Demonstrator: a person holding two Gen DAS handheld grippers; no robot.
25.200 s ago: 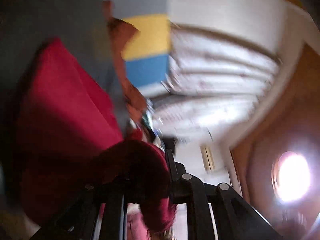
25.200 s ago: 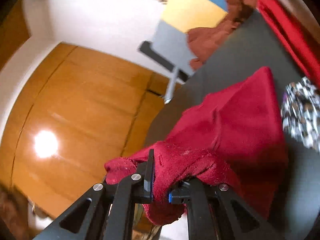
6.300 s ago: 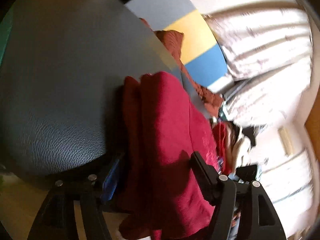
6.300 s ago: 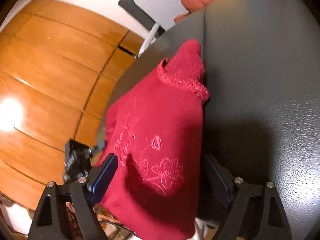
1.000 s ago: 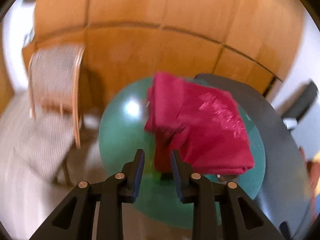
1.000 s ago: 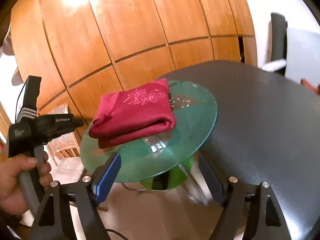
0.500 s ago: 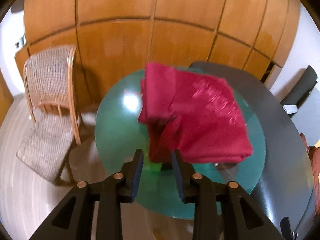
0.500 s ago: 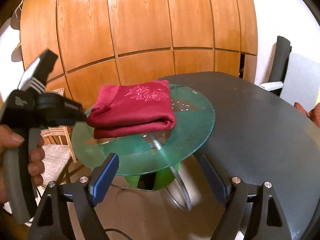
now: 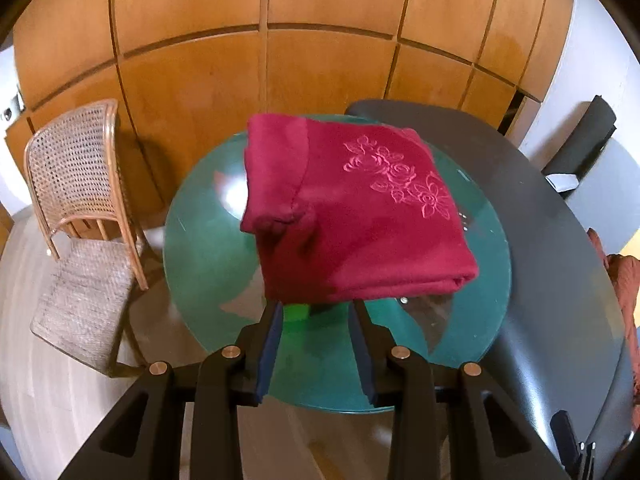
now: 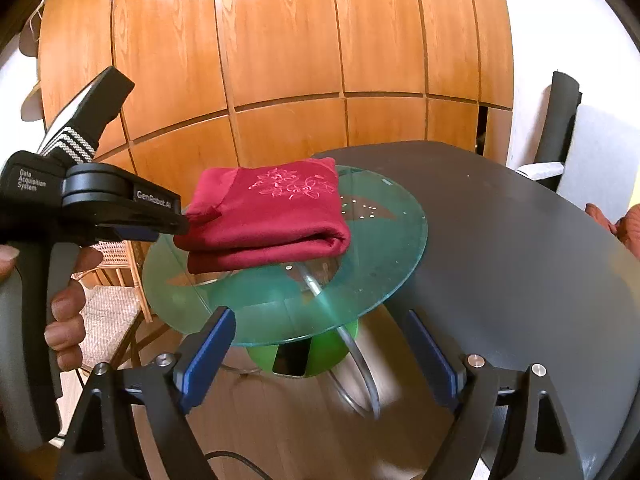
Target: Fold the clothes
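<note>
A folded red garment [image 9: 352,216] with embroidered flowers lies on the round green glass table [image 9: 200,248]. In the left wrist view my left gripper [image 9: 315,312] is open by a narrow gap, with nothing between its pads; its tips stand just short of the garment's near edge. The right wrist view shows the same garment [image 10: 268,220] from the side, and a hand holds the left gripper [image 10: 180,222] at the garment's left corner. My right gripper [image 10: 318,314] is wide open and empty, in front of the glass table's [image 10: 384,248] near rim.
A dark grey oval table [image 9: 560,264] adjoins the glass one on the right. A wicker chair [image 9: 80,200] stands at the left. A wood-panelled wall [image 9: 320,60] is behind. A rust-coloured cloth [image 9: 626,280] lies at the right edge. A green base [image 10: 260,356] sits under the glass.
The left gripper's jaws have widened a little and it has rolled and drawn back from the garment, which stays on the glass table. The right gripper has barely moved.
</note>
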